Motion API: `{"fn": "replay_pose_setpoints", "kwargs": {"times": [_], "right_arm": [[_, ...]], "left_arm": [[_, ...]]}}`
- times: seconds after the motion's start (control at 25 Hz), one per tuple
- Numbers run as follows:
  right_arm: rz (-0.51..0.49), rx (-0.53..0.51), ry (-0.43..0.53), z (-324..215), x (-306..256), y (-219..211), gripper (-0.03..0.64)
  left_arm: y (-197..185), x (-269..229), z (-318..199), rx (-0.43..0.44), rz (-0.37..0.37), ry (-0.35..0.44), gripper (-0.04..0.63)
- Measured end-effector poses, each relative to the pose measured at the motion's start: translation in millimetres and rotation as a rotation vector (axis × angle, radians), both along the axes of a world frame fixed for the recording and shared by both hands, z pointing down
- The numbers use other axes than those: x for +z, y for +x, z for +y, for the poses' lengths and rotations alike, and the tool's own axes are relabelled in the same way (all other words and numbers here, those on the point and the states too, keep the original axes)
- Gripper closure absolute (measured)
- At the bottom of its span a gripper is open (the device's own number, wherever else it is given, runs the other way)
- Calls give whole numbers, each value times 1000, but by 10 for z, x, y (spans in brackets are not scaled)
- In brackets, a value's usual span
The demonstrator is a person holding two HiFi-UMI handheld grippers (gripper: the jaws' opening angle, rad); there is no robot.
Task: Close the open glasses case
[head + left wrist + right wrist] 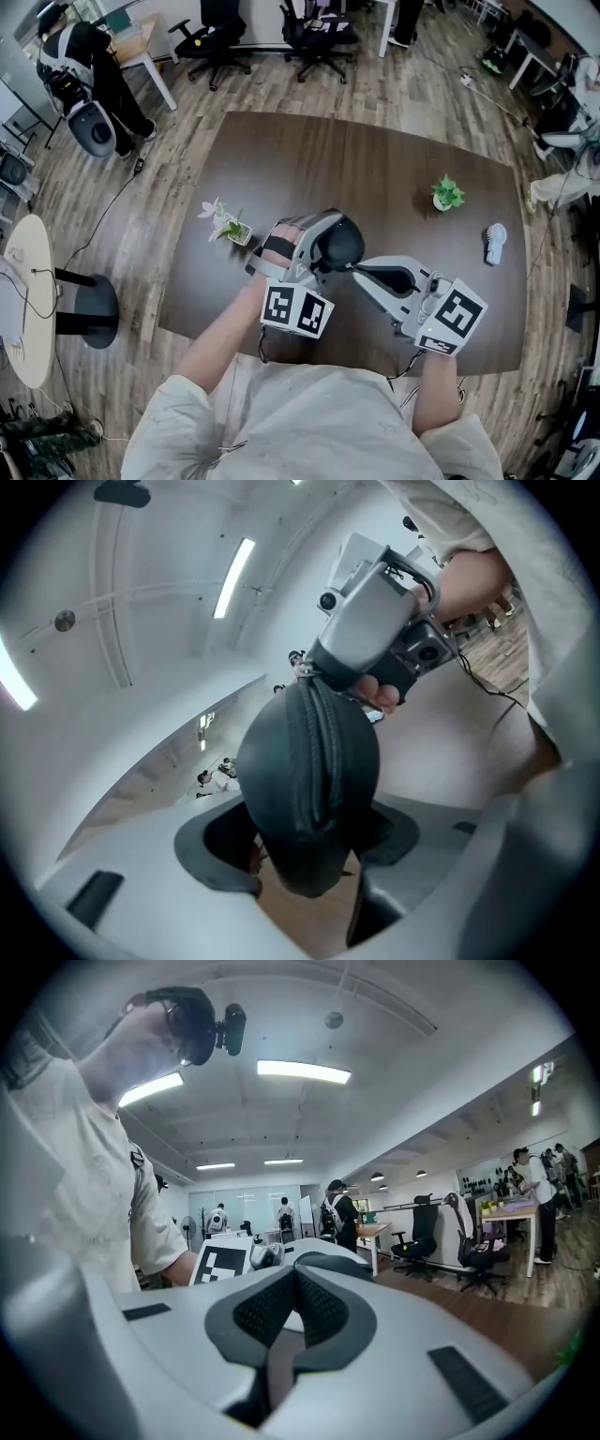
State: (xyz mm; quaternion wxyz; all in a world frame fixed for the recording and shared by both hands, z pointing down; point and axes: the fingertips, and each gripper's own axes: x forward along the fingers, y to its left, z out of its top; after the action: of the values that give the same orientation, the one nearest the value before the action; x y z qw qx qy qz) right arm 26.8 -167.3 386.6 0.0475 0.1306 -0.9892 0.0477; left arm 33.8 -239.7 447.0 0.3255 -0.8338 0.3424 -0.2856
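A dark, rounded glasses case (339,244) hangs above the brown table (375,159), its two halves lying together. In the left gripper view the case (309,780) fills the space between the pads, with its zipper seam running down the middle. My left gripper (317,248) is shut on it from the sides. My right gripper (354,269) comes from the right with its jaws shut, and its tips (307,672) rest at the top of the seam. Whether they pinch a zipper pull stays hidden. In the right gripper view the shut pads (323,1312) hide most of the case (328,1262).
On the table stand a small pot with white flowers (225,225), a little green plant (447,194) and a white object (495,242). Office chairs (314,33) and a standing person (89,66) are beyond the far edge.
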Motion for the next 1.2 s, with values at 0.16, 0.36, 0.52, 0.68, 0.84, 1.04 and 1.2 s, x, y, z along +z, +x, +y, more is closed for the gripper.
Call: {"fn": "replay_pose_setpoints", "kwargs": {"times": [0.16,0.36,0.52,0.68,0.84,1.04,1.2], "right_arm": [[-30,57,-7,-125,-42,207,615],[-1,120,-1,-249,38,339,615],[19,149,-9,-286,122,299,615],[49,154,-15,-289,187,229,614],[76,123,-17,-238,241,88,612],[83,116,-29,-213,310,-22,612],[102,132,-5,-236,347,-40,612]], "left_arm": [[-19,-78,-11,0,13,32,321],[-26,-3,-32,-7,-32,-3,334],[-57,115,-87,-51,-61,-51,342],[-97,215,-129,-92,-73,-99,347],[-97,282,-159,-121,-83,-131,350],[-111,321,-152,-135,-95,-145,350],[-143,365,-166,-147,-101,-153,348]]}}
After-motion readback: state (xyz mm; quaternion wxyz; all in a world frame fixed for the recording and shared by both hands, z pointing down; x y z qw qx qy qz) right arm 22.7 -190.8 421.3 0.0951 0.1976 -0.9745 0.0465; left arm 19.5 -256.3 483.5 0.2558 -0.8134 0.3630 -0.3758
